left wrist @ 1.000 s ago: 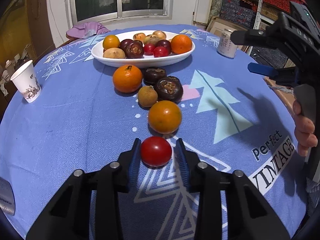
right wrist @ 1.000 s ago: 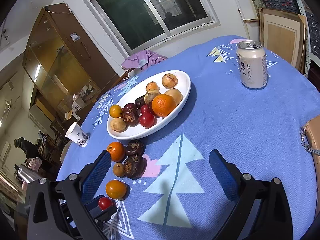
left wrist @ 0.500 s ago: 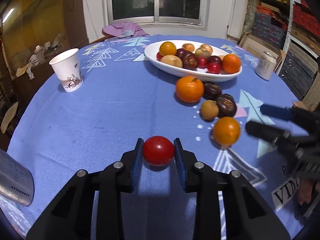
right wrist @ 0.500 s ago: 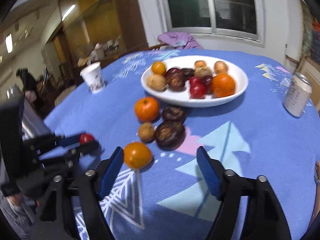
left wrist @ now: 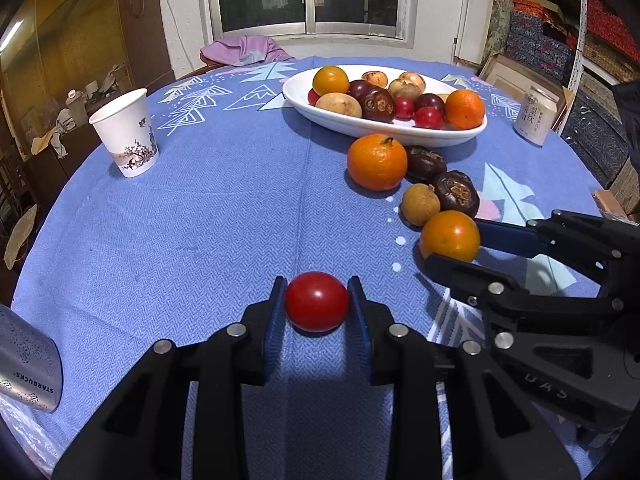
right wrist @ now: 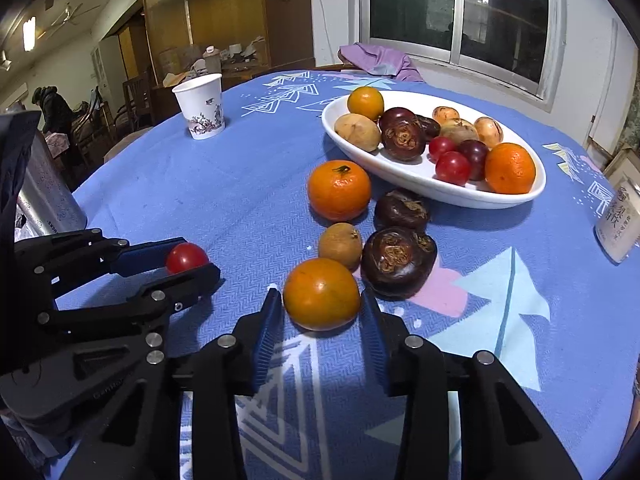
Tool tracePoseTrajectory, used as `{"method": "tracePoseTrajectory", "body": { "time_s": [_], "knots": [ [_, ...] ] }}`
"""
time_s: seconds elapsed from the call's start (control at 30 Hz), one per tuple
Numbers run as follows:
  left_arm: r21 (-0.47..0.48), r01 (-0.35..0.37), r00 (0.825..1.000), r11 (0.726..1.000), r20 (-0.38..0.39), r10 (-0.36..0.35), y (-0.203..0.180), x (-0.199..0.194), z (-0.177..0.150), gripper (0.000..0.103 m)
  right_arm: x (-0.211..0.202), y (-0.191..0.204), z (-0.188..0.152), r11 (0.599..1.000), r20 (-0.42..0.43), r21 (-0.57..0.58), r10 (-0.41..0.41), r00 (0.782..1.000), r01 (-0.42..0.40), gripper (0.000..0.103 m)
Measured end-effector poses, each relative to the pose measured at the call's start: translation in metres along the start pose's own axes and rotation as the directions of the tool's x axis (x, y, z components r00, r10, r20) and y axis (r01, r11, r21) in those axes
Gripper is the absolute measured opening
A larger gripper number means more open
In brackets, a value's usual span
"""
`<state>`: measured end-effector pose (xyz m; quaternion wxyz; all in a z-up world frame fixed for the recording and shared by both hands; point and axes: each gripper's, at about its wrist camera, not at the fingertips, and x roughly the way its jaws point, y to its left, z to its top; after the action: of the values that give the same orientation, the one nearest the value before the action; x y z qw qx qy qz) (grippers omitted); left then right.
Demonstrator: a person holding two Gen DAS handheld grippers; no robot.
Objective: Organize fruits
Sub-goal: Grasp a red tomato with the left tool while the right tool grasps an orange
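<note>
Toward the desk's [left wrist: 200,216] far edge, the white dish [left wrist: 384,126] is already filled with fruit. Nearer, a firm, smooth-skinned orange [right wrist: 322,294] is bracketed by the right hand-held gripper [right wrist: 320,316], jaws apart (contact cannot be told). Near the front edge, the light, easily bruised tomato [left wrist: 317,301] is clamped at its widest part by the left hand-held gripper [left wrist: 317,308].

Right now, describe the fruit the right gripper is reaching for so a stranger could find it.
Start at the white oval dish; loose fruit trails from it toward the camera. The nearest orange sits between the right gripper's open fingers, smoother and stemless, unlike the larger tangerine by the dish.
</note>
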<state>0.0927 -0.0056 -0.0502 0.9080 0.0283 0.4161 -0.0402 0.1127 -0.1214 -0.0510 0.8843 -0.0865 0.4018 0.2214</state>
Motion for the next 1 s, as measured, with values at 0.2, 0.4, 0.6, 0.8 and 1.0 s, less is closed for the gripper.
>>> {"method": "tracePoseTrajectory", "body": {
  "time_s": [0.2,0.4,0.6,0.8,1.0],
  "knots": [
    [-0.005,-0.004,1.000,1.000,-0.011,0.004,0.000,0.003,0.000,0.031,0.005,-0.008,0.001,0.999,-0.020,0.043,0.032,0.999,-0.032,0.041],
    [-0.016,0.023,1.000,1.000,-0.002,-0.023,0.001,0.003,0.001,0.031,-0.004,-0.014,0.000,0.996,-0.006,0.064,0.054,0.999,-0.054,0.040],
    [-0.014,0.060,0.998,0.998,-0.007,-0.060,-0.001,0.004,0.002,0.031,-0.028,-0.037,-0.006,0.991,0.042,0.126,0.049,0.998,-0.054,0.040],
    [-0.034,0.069,0.997,0.997,-0.023,-0.070,0.002,0.005,0.000,0.031,-0.033,-0.048,-0.011,0.985,0.053,0.159,0.057,0.997,-0.064,0.040],
    [-0.052,0.088,0.996,0.995,-0.013,-0.089,0.005,0.003,0.000,0.030,-0.033,-0.047,-0.011,0.985,0.054,0.155,0.065,0.996,-0.073,0.040]
  ]
}}
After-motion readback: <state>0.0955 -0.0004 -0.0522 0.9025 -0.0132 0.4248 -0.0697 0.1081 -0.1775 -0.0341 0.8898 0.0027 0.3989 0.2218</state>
